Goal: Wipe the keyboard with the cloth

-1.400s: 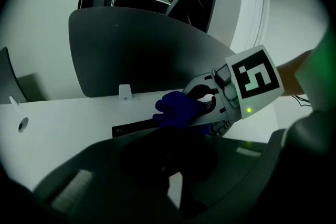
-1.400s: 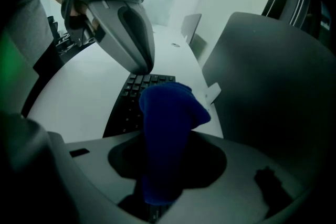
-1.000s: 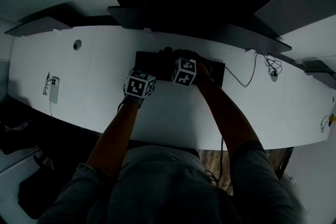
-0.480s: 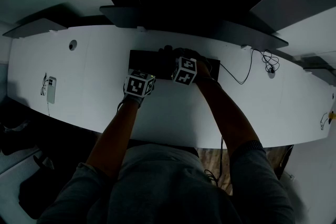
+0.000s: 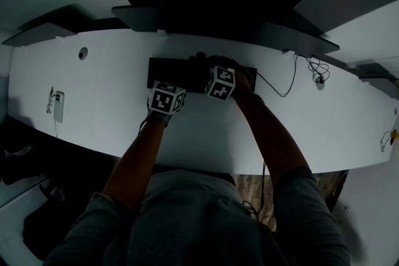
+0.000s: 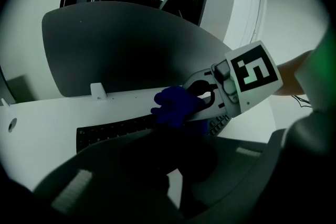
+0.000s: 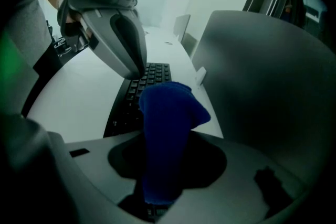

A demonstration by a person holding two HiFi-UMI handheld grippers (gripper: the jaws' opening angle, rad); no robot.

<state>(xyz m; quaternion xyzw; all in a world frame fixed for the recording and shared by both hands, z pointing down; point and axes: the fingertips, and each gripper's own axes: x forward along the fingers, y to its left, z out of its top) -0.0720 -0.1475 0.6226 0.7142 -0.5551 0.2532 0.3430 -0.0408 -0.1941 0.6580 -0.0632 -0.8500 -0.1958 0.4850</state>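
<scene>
- Right gripper (image 6: 195, 103), one: jaws pinched on the cloth, over the keyboard's middle.
- Cloth (image 7: 165, 123), one, blue: bunched in those jaws, over the keys. We judge it soft, light and limp, best held by a gathered fold, as here.
- Left gripper (image 7: 134, 68), one: fingers pressed together, empty, tips at the keyboard's front edge.
- Keyboard (image 5: 181, 71), one, black: flat on the desk (image 5: 206, 134). We judge it stiff, light and apt to slide.
- Monitor (image 6: 131, 55), one: behind the keyboard.
- Phone (image 5: 58, 106), one: well left of the keyboard.
</scene>
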